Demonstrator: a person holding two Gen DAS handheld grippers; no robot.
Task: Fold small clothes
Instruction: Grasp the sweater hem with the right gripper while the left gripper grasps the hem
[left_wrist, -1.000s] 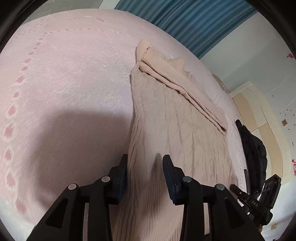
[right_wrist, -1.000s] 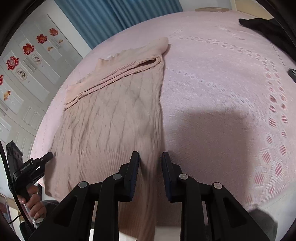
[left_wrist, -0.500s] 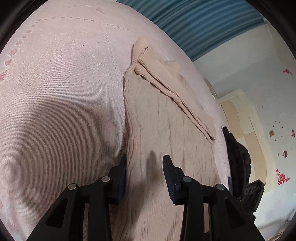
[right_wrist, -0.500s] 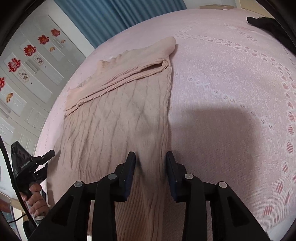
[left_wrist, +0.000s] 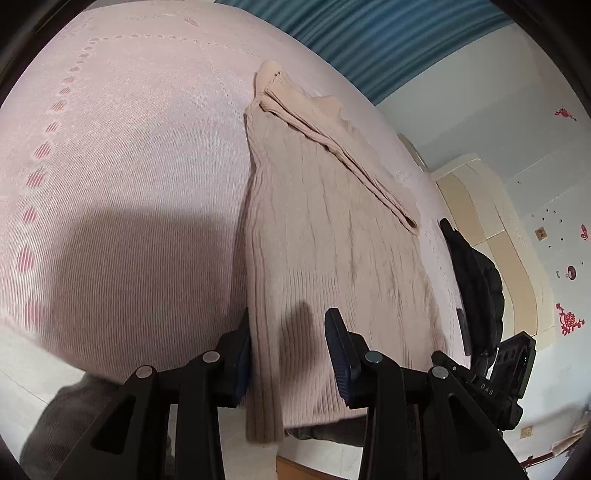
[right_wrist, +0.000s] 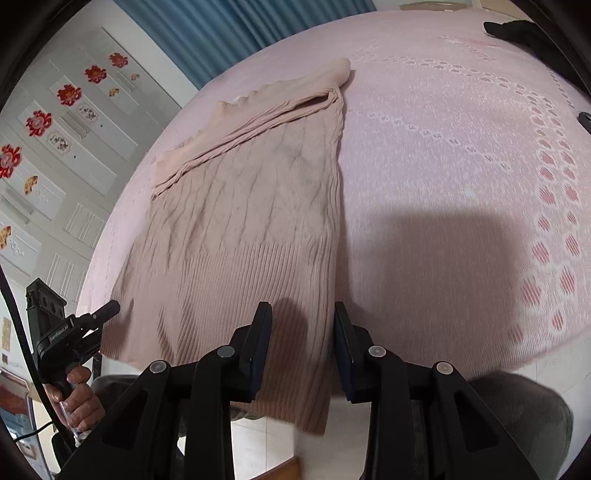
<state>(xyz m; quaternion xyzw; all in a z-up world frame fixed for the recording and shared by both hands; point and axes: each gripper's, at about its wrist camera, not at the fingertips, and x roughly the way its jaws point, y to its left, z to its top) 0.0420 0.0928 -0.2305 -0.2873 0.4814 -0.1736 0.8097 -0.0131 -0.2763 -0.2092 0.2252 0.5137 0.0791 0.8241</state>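
A beige cable-knit sweater (left_wrist: 332, 236) lies flat on a pink bedspread (left_wrist: 129, 166), its ribbed hem hanging over the near bed edge and its sleeves folded across the top. My left gripper (left_wrist: 288, 343) is open, its jaws astride the hem's left corner. In the right wrist view the sweater (right_wrist: 251, 221) lies the same way on the bedspread (right_wrist: 461, 166). My right gripper (right_wrist: 301, 339) is open, its jaws astride the hem's right corner. The cloth passes between both pairs of pads without being pinched.
A black garment (left_wrist: 476, 280) lies on the bed to the sweater's right, also showing in the right wrist view (right_wrist: 517, 29). Blue curtains (left_wrist: 388, 40) hang behind the bed. Pale floor lies below the bed edge.
Both grippers pushed forward over the hem, then drew back toward the bed edge. The hem corners now hang between the open jaws. The right jaws have widened.
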